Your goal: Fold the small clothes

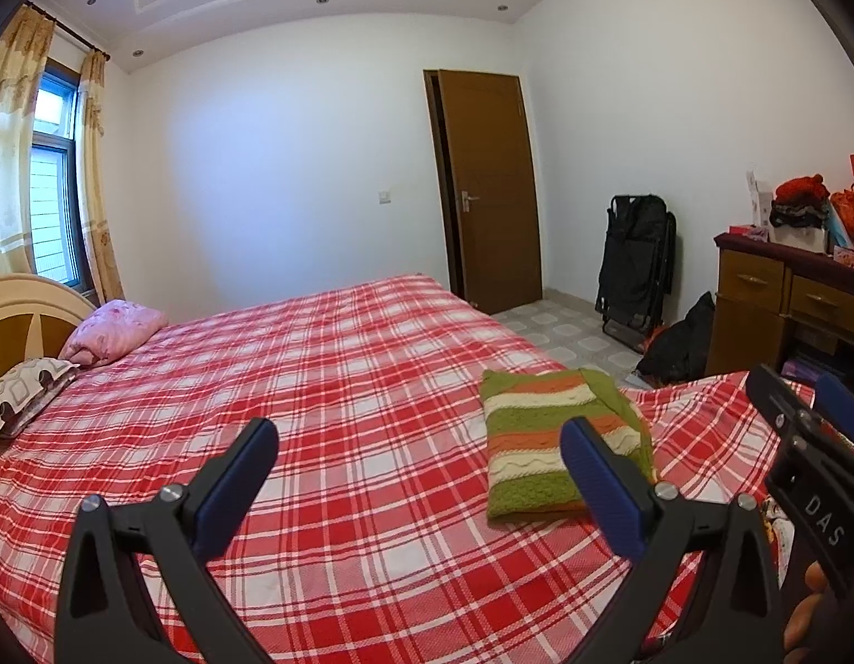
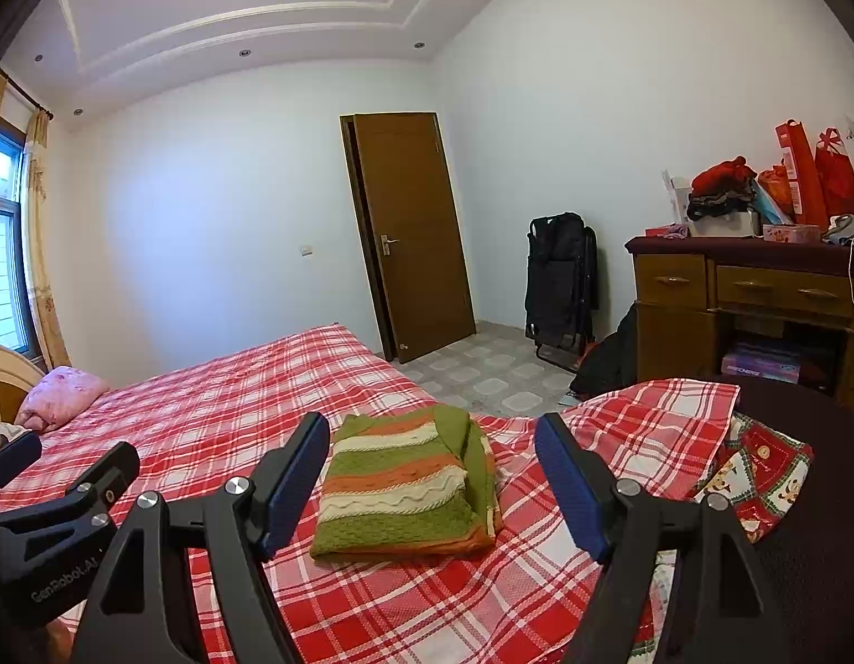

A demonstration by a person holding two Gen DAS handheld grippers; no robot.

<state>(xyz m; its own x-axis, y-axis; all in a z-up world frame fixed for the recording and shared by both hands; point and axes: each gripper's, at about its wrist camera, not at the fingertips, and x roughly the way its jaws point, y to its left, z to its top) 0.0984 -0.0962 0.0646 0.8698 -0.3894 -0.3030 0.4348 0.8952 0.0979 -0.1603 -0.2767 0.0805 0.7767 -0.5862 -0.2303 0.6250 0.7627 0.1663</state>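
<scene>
My left gripper (image 1: pixel 418 462) and right gripper (image 2: pixel 432 462) hover wide apart and empty above the folded striped knit sweater (image 2: pixel 405 489), lying near the bed (image 1: pixel 316 387) corner; soft and bulky, it looks best pinched at an edge.

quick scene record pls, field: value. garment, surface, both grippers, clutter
garment: striped knit, folded into a rectangle, lying flat
surface: bed, red plaid sheet
left gripper: open, empty, above the bed, knit to its right
right gripper: open, empty, pointing at the knit, not touching
pillows: pink pillow by the headboard
clutter: dresser piled with bags and clothes
</scene>
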